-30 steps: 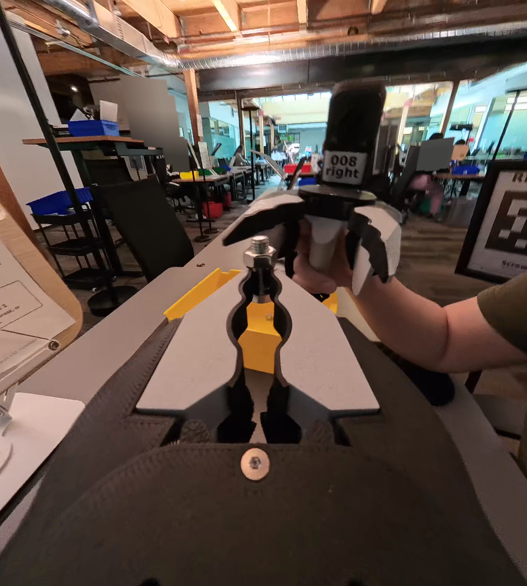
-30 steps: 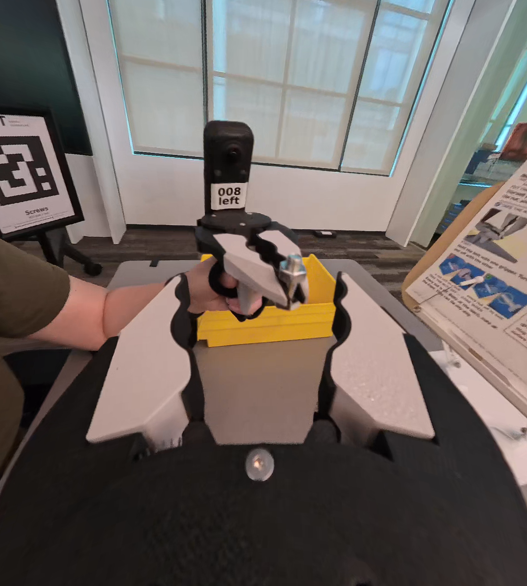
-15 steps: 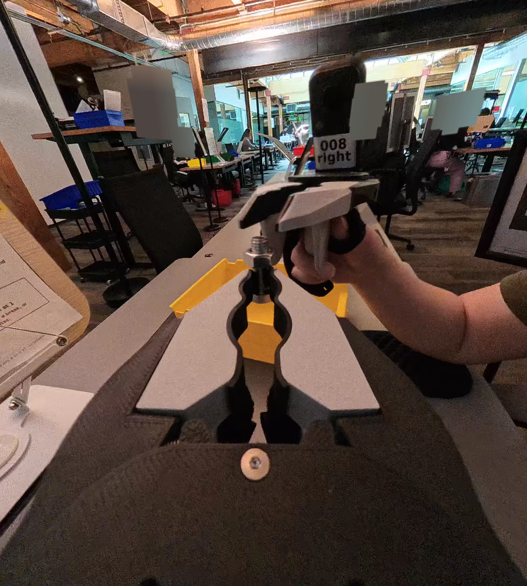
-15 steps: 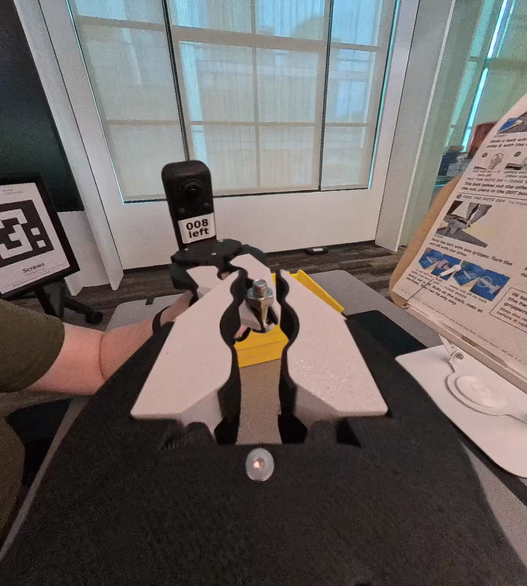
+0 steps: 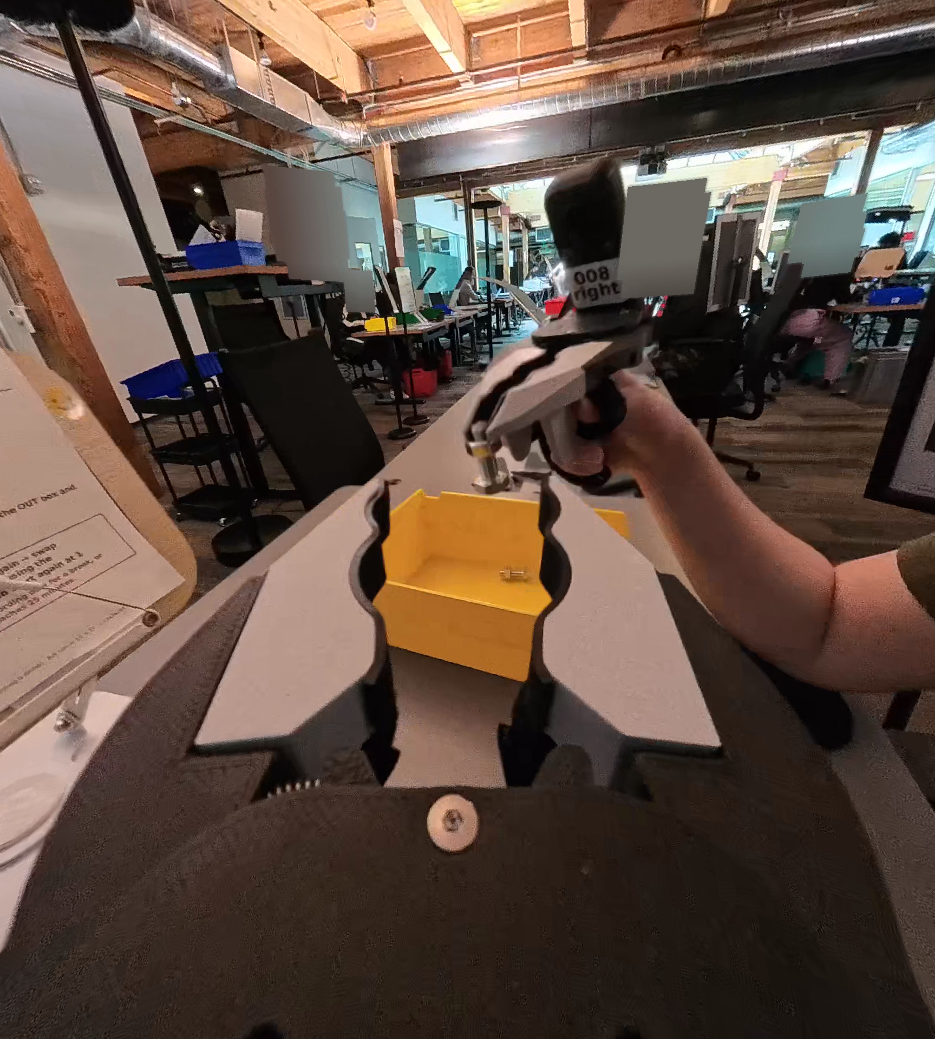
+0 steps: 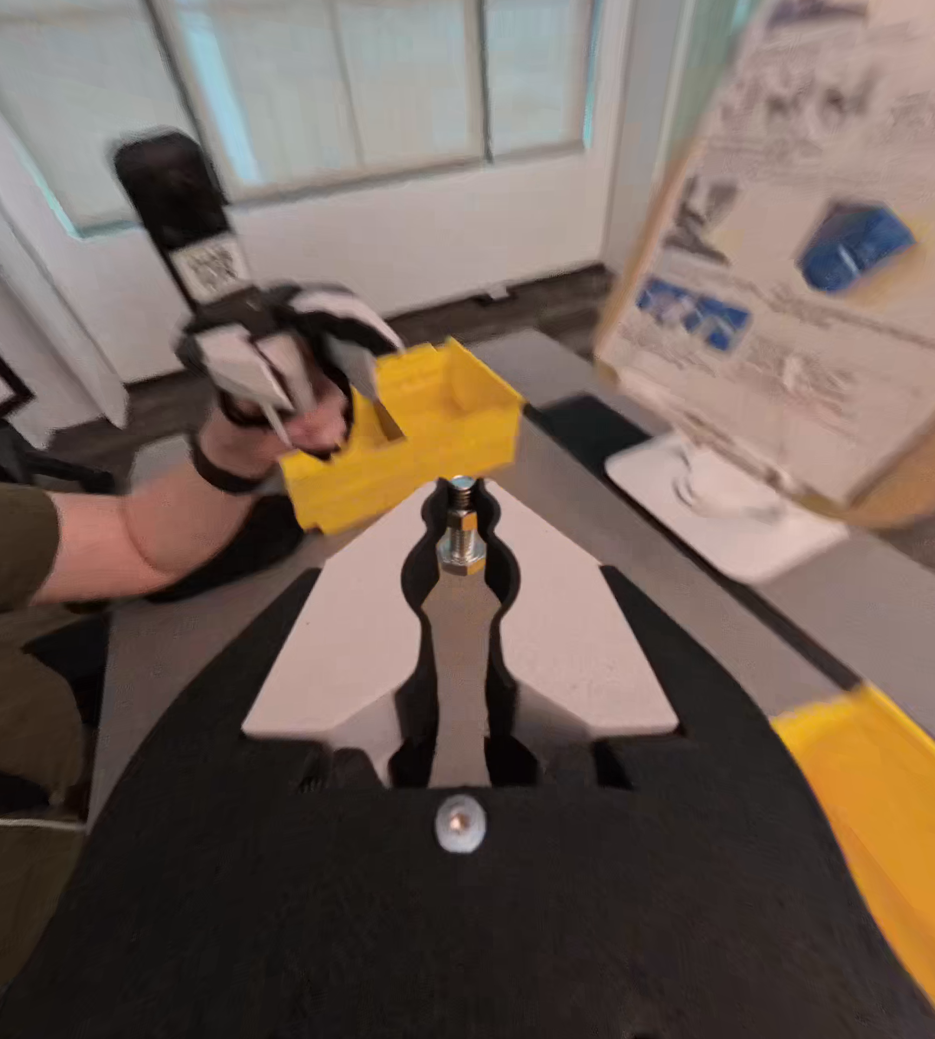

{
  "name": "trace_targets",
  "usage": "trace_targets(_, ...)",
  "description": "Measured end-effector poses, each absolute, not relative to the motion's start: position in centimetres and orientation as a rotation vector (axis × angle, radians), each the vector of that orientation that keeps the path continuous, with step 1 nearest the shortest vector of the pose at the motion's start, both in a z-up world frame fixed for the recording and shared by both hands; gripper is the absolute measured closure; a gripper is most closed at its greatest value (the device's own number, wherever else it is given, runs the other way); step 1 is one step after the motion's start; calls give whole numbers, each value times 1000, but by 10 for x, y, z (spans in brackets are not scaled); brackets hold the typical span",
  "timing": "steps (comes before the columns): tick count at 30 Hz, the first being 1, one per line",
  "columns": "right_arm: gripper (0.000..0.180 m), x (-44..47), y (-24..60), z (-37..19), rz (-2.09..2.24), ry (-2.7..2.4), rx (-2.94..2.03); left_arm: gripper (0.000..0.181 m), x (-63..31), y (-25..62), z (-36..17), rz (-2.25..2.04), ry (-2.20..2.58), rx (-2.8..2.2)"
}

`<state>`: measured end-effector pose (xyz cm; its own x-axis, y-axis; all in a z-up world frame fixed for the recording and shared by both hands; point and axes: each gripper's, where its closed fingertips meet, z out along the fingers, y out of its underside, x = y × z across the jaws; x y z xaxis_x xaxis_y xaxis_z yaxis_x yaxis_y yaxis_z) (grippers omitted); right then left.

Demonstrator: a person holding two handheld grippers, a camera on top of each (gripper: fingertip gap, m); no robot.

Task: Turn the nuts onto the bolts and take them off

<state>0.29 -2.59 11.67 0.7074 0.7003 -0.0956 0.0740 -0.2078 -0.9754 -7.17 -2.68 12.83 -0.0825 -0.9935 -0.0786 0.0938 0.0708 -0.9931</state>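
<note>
1. The right gripper point(image 6: 462, 525), a claw with two grey plastic fingers edged in black, is clenched on the silver steel bolt point(image 6: 460, 534) at the centre of the right wrist view. The bolt stands along the fingers, hexagonal head toward the camera and threaded end pointing away.
2. A silver hexagonal nut point(image 6: 460, 522) sits partway along the thread. The fingers appear to grip at the nut's level, which would carry bolt and nut as one assembly.
3. In the left wrist view the same bolt point(image 5: 488, 468) hangs head-down from the right gripper point(image 5: 481, 444), right of centre, above the far rim of the yellow plastic bin point(image 5: 456, 624). This placement suggests a drop into the bin is being prepared.
4. The left gripper point(image 5: 462, 495), of the same grey-and-black build, is released and holds nothing. Its fingers frame the bin from the near side, clear of the drop path.
5. A second small bolt with nut point(image 5: 514, 574) lies on the bin floor.
6. A second yellow bin point(image 6: 904, 832) shows at the lower right of the right wrist view.
7. The right wrist view is blurred, so thread engagement cannot be judged.
</note>
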Motion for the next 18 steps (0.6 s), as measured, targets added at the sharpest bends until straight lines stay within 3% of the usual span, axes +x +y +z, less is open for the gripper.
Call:
trace_targets(5,172,172,-29,-15,209,-10,-2459,139,-90,-20,141,-1291,1220,-1062)
trace_targets(8,172,208,-41,-80,168,142,-2719,140,-94,-16,141,-1269,1231,-1087)
trace_targets(13,172,216,-62,-142,209,221,-3000,140,-100,-15,138,-1231,1286,-1112)
trace_targets(18,171,228,-63,-161,115,242,-3068,139,-106,-10,138,-1185,1296,-1132)
